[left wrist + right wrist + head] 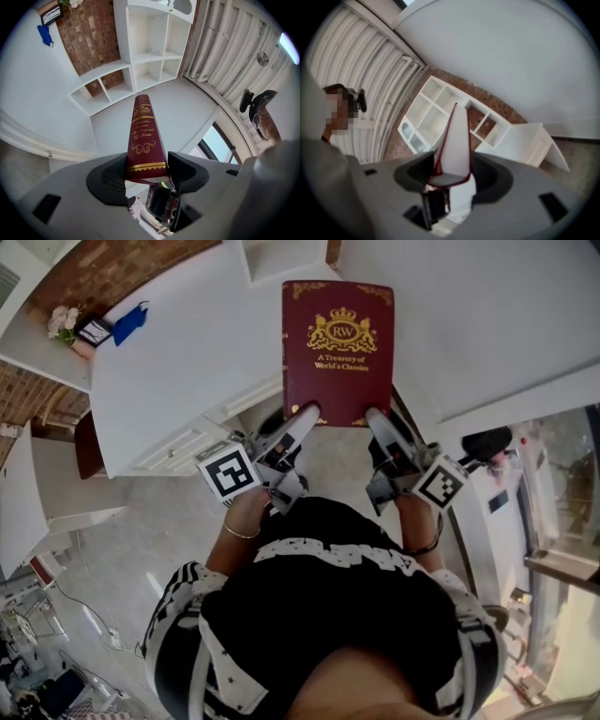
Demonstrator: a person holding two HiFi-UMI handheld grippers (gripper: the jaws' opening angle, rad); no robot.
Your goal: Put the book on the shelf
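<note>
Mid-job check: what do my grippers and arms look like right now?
Both the left gripper and right gripper have grey bodies with black jaw pads, and each carries a white cube with black square markers. A thin bangle circles the left wrist, a dark band the right. The top is black with white print, short-sleeved.

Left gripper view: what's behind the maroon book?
Beyond the maroon hardcover book, held in the left gripper's jaws, stands a white open-compartment shelf against a brick wall; its visible compartments look empty. The book's spine covers a strip of the white surface below.
</note>
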